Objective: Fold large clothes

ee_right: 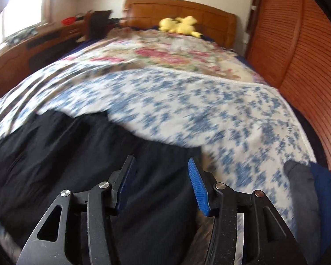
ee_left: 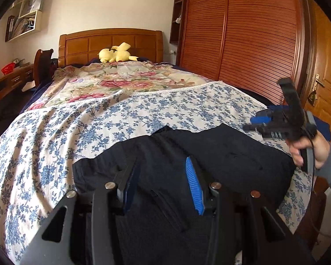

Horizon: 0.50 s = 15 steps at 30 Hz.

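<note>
Blue-padded jaws of the left gripper stand apart above the dark garment, gripping nothing. Likewise the right gripper is spread wide over the same black cloth, empty. That garment lies flat at the near end of the bed, its far edge jagged against the blue-flowered sheet, which runs bare toward the pink floral quilt and yellow plush toy.
</note>
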Each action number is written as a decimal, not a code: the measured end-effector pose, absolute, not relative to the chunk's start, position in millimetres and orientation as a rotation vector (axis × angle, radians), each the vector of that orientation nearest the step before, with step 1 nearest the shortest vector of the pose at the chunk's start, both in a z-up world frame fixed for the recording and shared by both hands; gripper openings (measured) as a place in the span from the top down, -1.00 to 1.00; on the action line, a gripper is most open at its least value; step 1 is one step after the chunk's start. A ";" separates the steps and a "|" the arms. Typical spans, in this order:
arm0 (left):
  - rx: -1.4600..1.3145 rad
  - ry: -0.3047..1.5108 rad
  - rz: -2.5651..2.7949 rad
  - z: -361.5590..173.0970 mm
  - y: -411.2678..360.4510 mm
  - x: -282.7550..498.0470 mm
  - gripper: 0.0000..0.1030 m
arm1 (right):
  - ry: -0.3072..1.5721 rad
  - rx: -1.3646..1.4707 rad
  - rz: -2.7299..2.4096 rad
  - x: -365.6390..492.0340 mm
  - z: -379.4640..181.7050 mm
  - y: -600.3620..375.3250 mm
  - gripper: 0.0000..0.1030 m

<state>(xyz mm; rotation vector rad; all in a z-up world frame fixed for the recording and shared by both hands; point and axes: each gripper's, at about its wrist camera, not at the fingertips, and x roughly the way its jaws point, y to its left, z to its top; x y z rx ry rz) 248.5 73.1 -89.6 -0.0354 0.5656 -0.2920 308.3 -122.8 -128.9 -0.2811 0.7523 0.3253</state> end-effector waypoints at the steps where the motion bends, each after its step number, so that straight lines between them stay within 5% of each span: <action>1: -0.034 0.567 -0.298 -90.8 70.5 246.1 0.20 | 0.754 -0.284 0.342 299.8 -131.4 -118.9 0.02; 15: 0.006 0.612 -0.342 -109.4 42.7 220.4 0.16 | 0.802 -0.249 0.470 225.4 -159.6 -84.4 0.02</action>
